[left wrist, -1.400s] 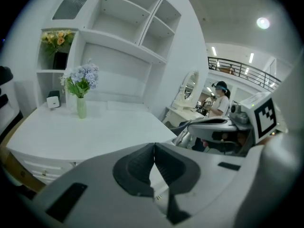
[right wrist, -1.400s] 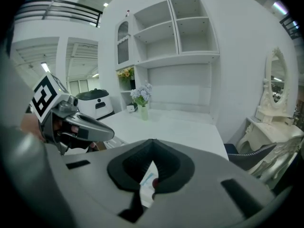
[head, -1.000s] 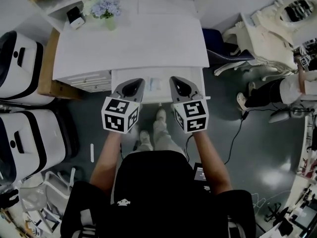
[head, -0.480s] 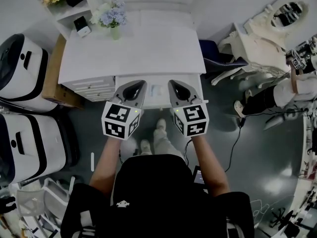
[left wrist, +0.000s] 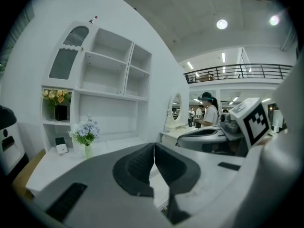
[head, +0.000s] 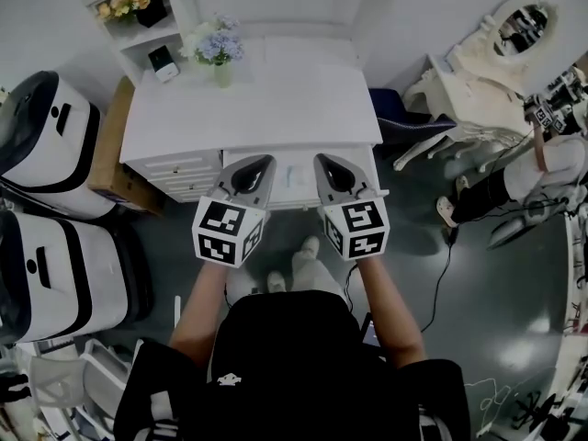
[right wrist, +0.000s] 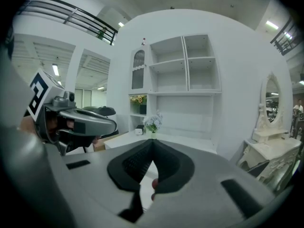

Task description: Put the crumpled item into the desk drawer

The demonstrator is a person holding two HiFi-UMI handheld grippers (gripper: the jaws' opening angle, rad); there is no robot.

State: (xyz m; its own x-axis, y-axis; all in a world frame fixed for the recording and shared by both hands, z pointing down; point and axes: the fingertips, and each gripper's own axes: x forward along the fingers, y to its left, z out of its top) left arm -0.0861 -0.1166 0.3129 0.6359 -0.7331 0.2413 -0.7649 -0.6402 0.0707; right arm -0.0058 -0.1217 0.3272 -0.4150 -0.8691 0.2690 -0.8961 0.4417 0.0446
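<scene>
The white desk (head: 248, 108) stands ahead with its wide drawer (head: 366, 165) pulled open under the front edge. A small pale item (head: 294, 169) lies inside the drawer; its shape is too small to make out. My left gripper (head: 265, 160) and right gripper (head: 322, 160) hang side by side above the drawer, one on each side of the item. Both are shut with nothing between the pads. In the left gripper view the left gripper (left wrist: 154, 144) has its jaws pressed together, and the right gripper (right wrist: 152, 140) shows the same in its own view.
A vase of pale flowers (head: 223, 51) and a small white device (head: 163, 61) stand at the desk's back left, by a shelf unit (head: 138, 12). White cases (head: 46, 145) sit at left. A white vanity with mirror (head: 501, 44) and a person (head: 542, 168) are at right.
Both grippers have risen together, staying shut and side by side over the drawer. The view has shifted, so the desk sits lower in the picture.
</scene>
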